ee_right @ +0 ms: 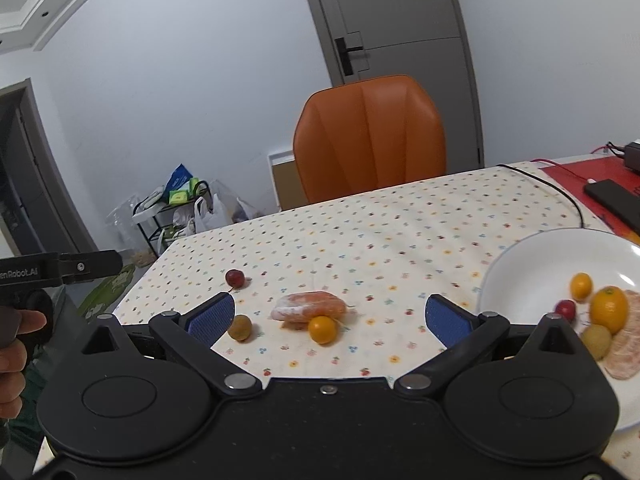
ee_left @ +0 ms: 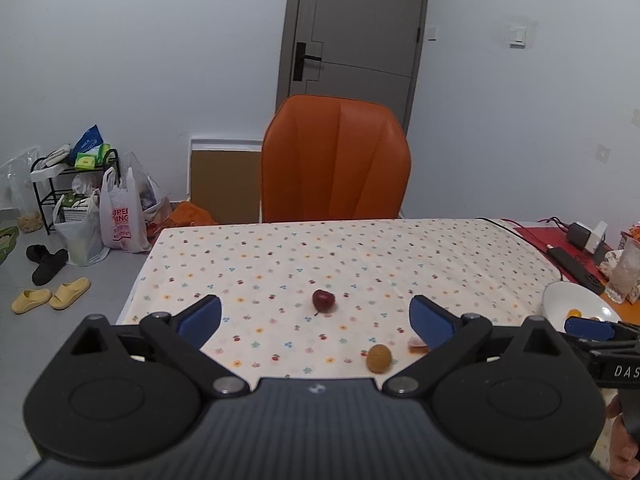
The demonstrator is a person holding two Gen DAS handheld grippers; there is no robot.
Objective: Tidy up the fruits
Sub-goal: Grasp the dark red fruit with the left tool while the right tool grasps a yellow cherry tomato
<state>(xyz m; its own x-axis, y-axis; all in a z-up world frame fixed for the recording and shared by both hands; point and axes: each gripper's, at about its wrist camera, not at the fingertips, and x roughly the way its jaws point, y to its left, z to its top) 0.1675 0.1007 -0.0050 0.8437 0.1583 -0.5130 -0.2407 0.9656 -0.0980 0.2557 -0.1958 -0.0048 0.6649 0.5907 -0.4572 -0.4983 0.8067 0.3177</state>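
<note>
My left gripper (ee_left: 316, 316) is open and empty above the floral tablecloth. A dark red cherry (ee_left: 323, 300) lies ahead between its fingers; a brown longan (ee_left: 379, 358) lies near its right finger. My right gripper (ee_right: 328, 318) is open and empty. Between its fingers lie peeled orange segments (ee_right: 309, 307) and a small orange kumquat (ee_right: 322, 329). A longan (ee_right: 240, 327) sits by its left finger and the cherry (ee_right: 235, 278) lies farther left. The white plate (ee_right: 532, 268) at right holds kumquats (ee_right: 609, 308), a cherry, a longan and orange segments.
An orange chair (ee_left: 336, 160) stands behind the table's far edge. A red mat (ee_right: 592, 178) with a black phone and cables lies at the far right. The plate (ee_left: 560, 300) shows in the left wrist view too. Bags, a rack and slippers sit on the floor at left.
</note>
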